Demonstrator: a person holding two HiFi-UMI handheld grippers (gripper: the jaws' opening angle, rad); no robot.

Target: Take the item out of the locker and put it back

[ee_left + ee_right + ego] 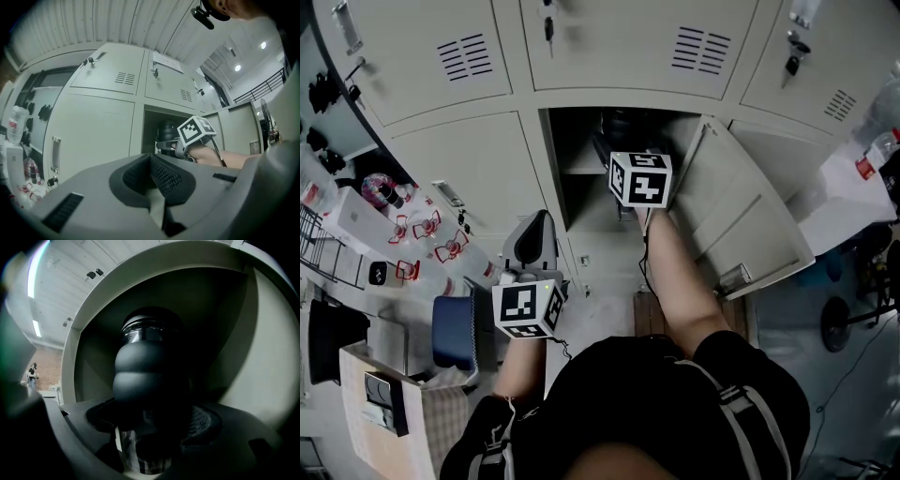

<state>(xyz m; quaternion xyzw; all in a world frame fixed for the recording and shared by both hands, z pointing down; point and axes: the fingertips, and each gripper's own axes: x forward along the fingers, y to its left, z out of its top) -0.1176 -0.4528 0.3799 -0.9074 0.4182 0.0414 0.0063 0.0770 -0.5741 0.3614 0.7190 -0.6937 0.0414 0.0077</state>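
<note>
Near your waist on the left, your left gripper (154,178) hangs with its jaws pressed together on nothing. Farther out, your right gripper (154,437) is inside the open locker (581,161), its jaws closed round a dark bottle (150,362) that stands in the compartment. Either the lift-out is only starting or the return lacks just the release, and nothing shows which.
</note>
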